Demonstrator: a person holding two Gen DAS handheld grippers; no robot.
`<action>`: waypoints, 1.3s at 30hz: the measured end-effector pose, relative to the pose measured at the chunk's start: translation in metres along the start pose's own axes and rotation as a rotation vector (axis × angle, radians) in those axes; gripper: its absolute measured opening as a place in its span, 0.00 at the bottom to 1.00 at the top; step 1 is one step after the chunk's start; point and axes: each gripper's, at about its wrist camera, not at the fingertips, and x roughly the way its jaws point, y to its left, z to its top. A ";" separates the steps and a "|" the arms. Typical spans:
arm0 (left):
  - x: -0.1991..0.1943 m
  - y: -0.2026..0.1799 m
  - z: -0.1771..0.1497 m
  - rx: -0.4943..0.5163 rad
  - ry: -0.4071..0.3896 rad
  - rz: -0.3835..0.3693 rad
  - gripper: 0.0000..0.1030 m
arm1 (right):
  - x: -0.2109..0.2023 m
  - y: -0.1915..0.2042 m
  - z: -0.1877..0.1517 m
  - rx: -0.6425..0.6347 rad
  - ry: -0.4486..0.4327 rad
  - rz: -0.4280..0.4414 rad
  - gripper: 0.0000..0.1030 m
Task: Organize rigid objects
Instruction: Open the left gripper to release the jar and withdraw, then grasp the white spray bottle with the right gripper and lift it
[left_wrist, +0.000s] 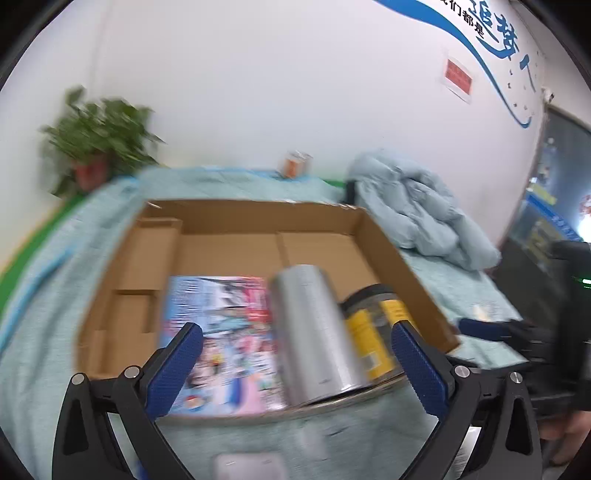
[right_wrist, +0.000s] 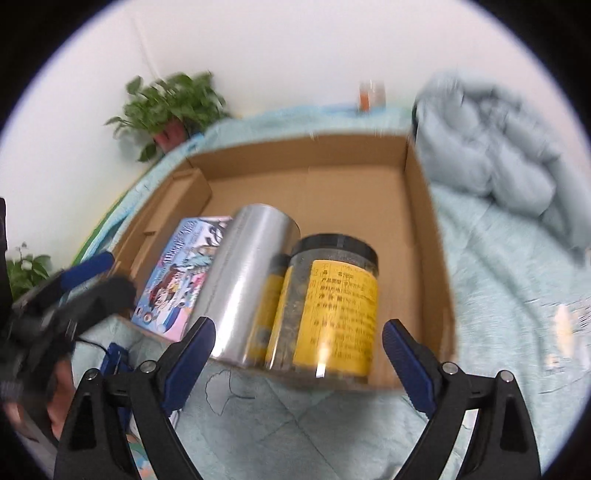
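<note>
Along the near wall of the open cardboard box (right_wrist: 417, 184) stand three items in a row: a colourful illustrated box (right_wrist: 177, 273) at the left, a silver metal canister (right_wrist: 247, 280) in the middle, and a clear jar with a black lid and yellow label (right_wrist: 332, 306) at the right. Canister and jar touch or nearly touch; the jar's label reflects in the canister's side. Rest of the box floor is bare cardboard. The box sits on a pale teal quilted cover (right_wrist: 498, 332).

Left gripper (left_wrist: 295, 369): jaws spread wide, nothing between the pads, held just short of the box's near wall, in line with the canister. Right gripper (right_wrist: 299, 369): jaws also spread, pads clear of everything, facing the jar.

Beyond the box's far right corner lies a crumpled light-blue jacket (right_wrist: 498, 147). A potted plant (right_wrist: 173, 107) stands off the far left corner, by the white wall. Both views show motion blur.
</note>
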 end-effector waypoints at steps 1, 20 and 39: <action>-0.009 0.002 -0.009 -0.002 -0.015 0.051 0.99 | -0.009 0.002 -0.007 -0.008 -0.029 -0.009 0.90; -0.073 -0.039 -0.114 0.055 0.132 0.156 0.99 | -0.075 0.038 -0.102 -0.006 -0.236 -0.146 0.90; -0.079 -0.051 -0.151 0.051 0.314 -0.006 0.99 | -0.146 0.019 -0.172 0.007 -0.187 -0.016 0.90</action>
